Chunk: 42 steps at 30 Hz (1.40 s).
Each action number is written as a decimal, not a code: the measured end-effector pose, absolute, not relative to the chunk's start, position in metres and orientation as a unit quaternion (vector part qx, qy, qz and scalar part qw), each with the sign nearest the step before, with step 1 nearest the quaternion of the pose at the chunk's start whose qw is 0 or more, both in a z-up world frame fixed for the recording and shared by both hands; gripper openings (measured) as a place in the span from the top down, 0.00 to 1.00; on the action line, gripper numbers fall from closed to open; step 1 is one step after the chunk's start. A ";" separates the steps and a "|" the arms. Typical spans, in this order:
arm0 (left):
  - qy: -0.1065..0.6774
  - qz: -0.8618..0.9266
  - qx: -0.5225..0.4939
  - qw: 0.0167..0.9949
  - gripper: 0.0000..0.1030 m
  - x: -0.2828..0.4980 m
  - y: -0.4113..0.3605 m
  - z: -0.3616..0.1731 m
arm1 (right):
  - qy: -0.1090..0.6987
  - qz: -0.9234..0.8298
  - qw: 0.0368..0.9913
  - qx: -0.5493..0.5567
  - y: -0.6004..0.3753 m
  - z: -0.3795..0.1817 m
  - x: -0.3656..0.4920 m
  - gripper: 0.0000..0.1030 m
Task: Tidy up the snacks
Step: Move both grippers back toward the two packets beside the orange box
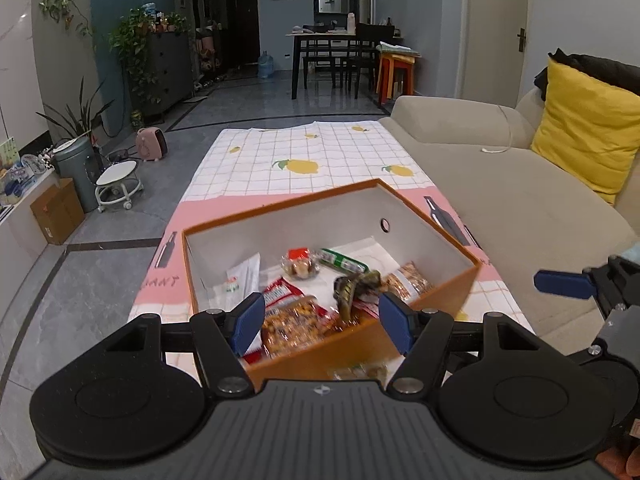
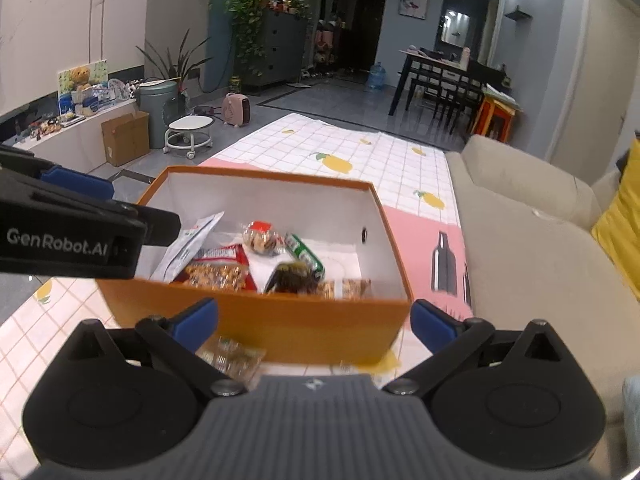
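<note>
Currently both grippers hang empty: left gripper (image 1: 320,322) half spread, right gripper (image 2: 314,322) spread wide. Loose packet (image 2: 232,356) lies under right fingers, outside orange box (image 2: 256,320); approach it flat, pinch centrally.

A table (image 2: 360,148) under a checked lemon cloth (image 1: 320,152) stretches ahead of both grippers. An orange box (image 2: 260,320) sits just ahead, a small packet (image 2: 232,358) lying nearer.

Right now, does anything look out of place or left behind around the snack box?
Yes. One small clear snack packet lies on the tablecloth just outside the near wall of the orange box, while the other snacks sit inside. Both grippers are open and empty, so it looks not yet sorted.
</note>
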<state>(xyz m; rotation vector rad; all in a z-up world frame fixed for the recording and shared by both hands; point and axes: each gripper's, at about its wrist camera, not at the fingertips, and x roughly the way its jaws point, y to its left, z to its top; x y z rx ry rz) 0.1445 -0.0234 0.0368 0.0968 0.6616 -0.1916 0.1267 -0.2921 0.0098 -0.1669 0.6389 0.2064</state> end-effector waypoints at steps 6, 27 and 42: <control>0.339 -0.104 0.039 0.934 0.25 0.126 -0.026 0.022 | 0.324 0.097 0.940 -0.043 -0.311 0.002 0.095 0.04; 0.406 -0.130 0.009 0.905 0.26 0.095 -0.040 -0.051 | 0.373 0.055 0.926 -0.026 -0.350 -0.074 0.049 0.04; 0.420 -0.096 -0.031 0.902 0.26 0.135 -0.039 -0.081 | 0.354 0.043 0.934 0.007 -0.350 -0.099 0.086 0.04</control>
